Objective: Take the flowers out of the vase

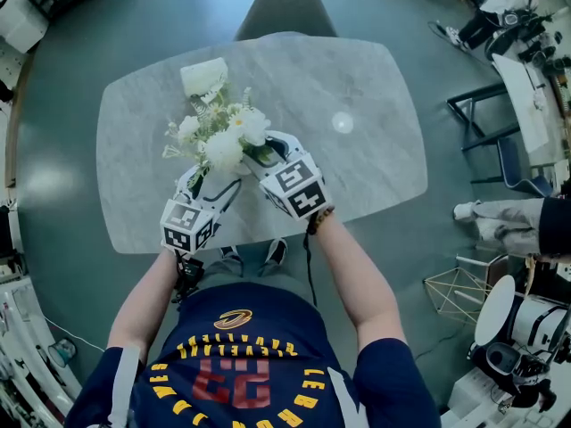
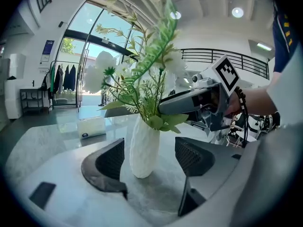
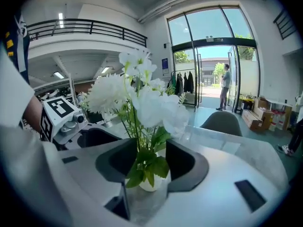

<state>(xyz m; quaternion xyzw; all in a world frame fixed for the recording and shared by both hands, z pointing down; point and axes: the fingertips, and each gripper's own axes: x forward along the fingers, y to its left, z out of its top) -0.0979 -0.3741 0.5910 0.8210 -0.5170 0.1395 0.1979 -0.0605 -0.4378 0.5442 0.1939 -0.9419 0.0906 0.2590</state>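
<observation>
A bunch of white flowers [image 1: 223,136] with green leaves stands in a white ribbed vase [image 2: 144,148] on the marble table [image 1: 375,168]. In the head view the blooms hide the vase. My left gripper [image 2: 151,160] is low at the vase, one jaw on each side with a small gap on both sides. My right gripper [image 3: 151,157] is higher, at the stems [image 3: 142,141] just above the vase's mouth. Its jaws stand apart, with stems and leaves between them and no pad pressing. In the head view the left gripper [image 1: 207,184] and the right gripper [image 1: 264,157] meet under the flowers.
A white tissue box [image 1: 203,76] lies on the table behind the flowers. A small round object [image 1: 343,122] sits to the right. A grey chair [image 1: 285,9] stands at the far edge. Desks and gear [image 1: 517,61] fill the room's right side.
</observation>
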